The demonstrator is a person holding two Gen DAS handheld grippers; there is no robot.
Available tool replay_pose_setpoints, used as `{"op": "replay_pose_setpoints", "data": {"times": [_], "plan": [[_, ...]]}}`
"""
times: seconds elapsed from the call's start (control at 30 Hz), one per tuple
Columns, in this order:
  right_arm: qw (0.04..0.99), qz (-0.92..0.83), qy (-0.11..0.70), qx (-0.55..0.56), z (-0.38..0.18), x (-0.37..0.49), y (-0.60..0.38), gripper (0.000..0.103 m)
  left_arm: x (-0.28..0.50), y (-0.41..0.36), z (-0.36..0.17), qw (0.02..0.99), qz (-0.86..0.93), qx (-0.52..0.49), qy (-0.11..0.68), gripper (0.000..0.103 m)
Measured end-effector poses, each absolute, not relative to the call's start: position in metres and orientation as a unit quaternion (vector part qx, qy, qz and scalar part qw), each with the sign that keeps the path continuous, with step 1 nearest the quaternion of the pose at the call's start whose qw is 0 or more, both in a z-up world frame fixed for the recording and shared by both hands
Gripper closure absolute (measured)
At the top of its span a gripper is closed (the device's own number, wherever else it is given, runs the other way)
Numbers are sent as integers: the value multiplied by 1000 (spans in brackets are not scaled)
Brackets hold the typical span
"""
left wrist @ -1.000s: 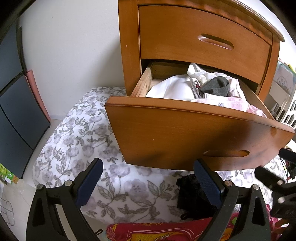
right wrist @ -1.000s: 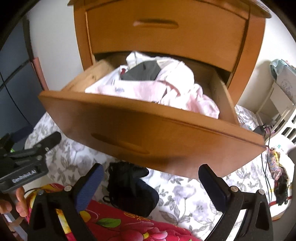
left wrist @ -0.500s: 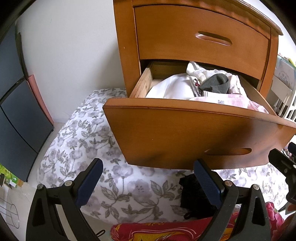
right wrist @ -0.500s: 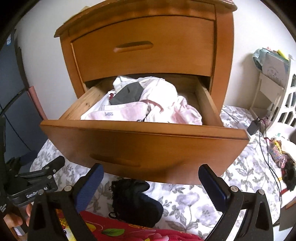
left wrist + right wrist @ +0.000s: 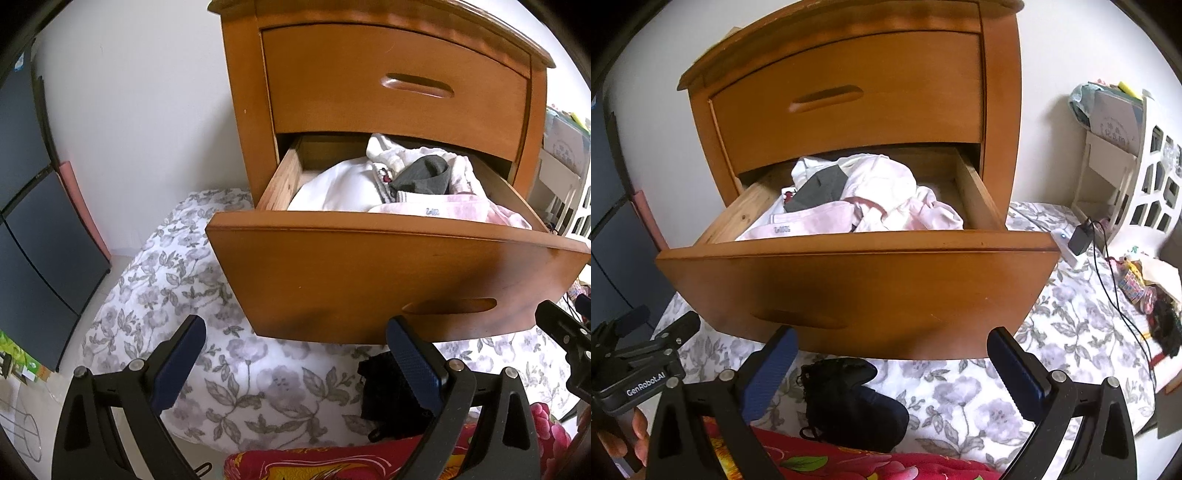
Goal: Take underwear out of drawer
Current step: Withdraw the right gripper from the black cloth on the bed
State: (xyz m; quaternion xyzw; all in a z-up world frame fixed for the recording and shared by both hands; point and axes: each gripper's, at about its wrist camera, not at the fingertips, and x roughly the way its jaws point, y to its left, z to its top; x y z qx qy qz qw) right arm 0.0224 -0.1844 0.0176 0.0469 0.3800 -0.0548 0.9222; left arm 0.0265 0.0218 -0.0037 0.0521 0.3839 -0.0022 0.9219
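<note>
The lower drawer (image 5: pixel 369 273) (image 5: pixel 857 288) of a wooden cabinet (image 5: pixel 388 77) (image 5: pixel 849 103) stands pulled out. Inside lies a heap of white and pink garments (image 5: pixel 343 188) (image 5: pixel 886 195) with a dark grey piece (image 5: pixel 424 181) (image 5: pixel 820 188) on top. My left gripper (image 5: pixel 295 354) hangs open below the drawer front, holding nothing. My right gripper (image 5: pixel 890 358) is also open and empty, below the drawer front. A black garment (image 5: pixel 388 398) (image 5: pixel 849 402) lies on the floral bedding under the drawer.
Floral bedding (image 5: pixel 177 295) (image 5: pixel 1071 332) spreads beneath the cabinet, with a red flowered cloth (image 5: pixel 332 461) (image 5: pixel 849 465) at the near edge. Dark panels (image 5: pixel 33 229) stand at the left. A white shelf unit (image 5: pixel 1137 170), a charger with cable (image 5: pixel 1082 236) and small items sit at the right.
Both cameras have drawn back and risen, so the whole cabinet and more of the drawer's inside show. Both grippers stay open and empty.
</note>
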Motion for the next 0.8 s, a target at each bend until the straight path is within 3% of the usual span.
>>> {"op": "replay_pose_setpoints", "data": {"times": [0.43, 0.8], "plan": [[934, -58, 349, 39, 25, 10, -181, 0, 20, 11, 12, 925, -49, 58, 373, 5], [940, -78, 326, 65, 31, 3, -194, 0, 47, 23, 71, 928, -48, 25, 369, 5]]}}
